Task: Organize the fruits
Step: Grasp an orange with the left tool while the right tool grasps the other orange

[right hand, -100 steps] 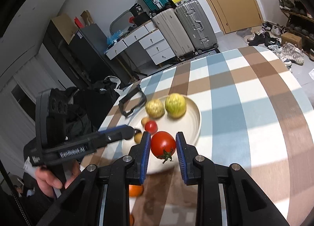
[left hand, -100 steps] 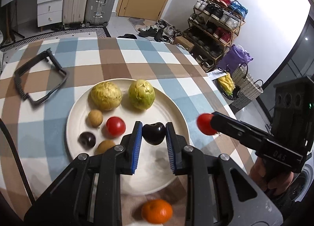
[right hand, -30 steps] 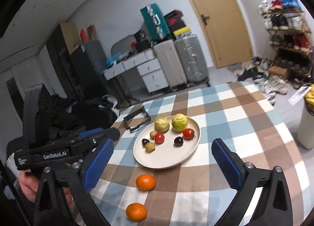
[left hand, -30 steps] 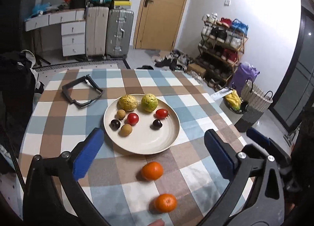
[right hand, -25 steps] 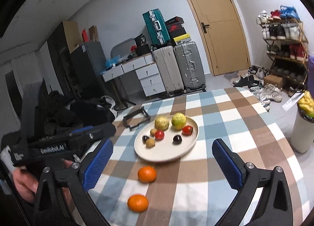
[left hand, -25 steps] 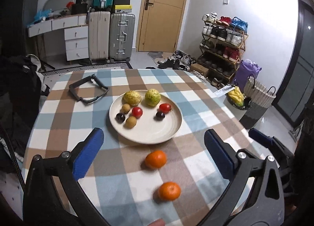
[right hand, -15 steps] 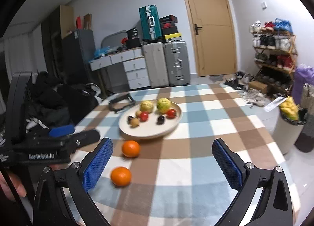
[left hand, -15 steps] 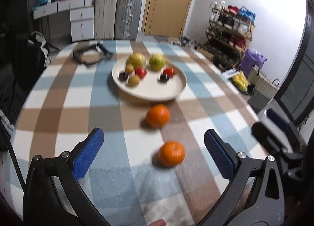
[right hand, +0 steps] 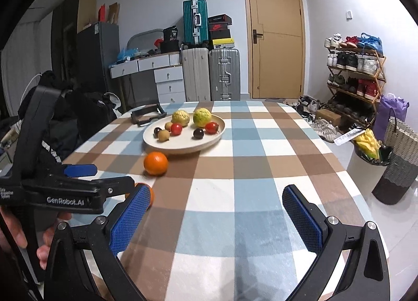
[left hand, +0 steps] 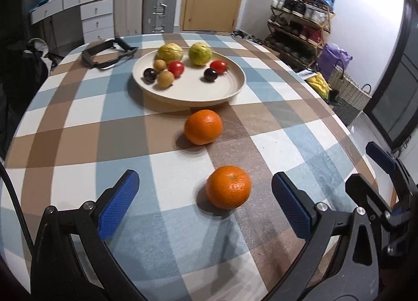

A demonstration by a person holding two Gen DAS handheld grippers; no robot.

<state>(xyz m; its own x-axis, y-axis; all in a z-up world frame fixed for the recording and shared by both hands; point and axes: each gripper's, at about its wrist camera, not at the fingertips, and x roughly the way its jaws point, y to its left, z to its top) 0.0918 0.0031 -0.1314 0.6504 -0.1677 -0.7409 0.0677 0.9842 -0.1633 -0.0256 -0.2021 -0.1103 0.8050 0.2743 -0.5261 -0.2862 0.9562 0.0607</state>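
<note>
Both tongs, left tongs (left hand: pixel 205 206) and right tongs (right hand: pixel 215 212), gape wide and empty; the near orange (left hand: pixel 228 187), nudged off-centre, could roll across the tabletop (left hand: pixel 78 128).

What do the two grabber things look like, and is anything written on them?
Both are black plastic. The left gripper and right gripper each carry two fingers faced with bumpy blue pads, joined by silver bolts. White lettering on the left one's side reads "GenRobot.AI". A black cable runs beside it.
</note>
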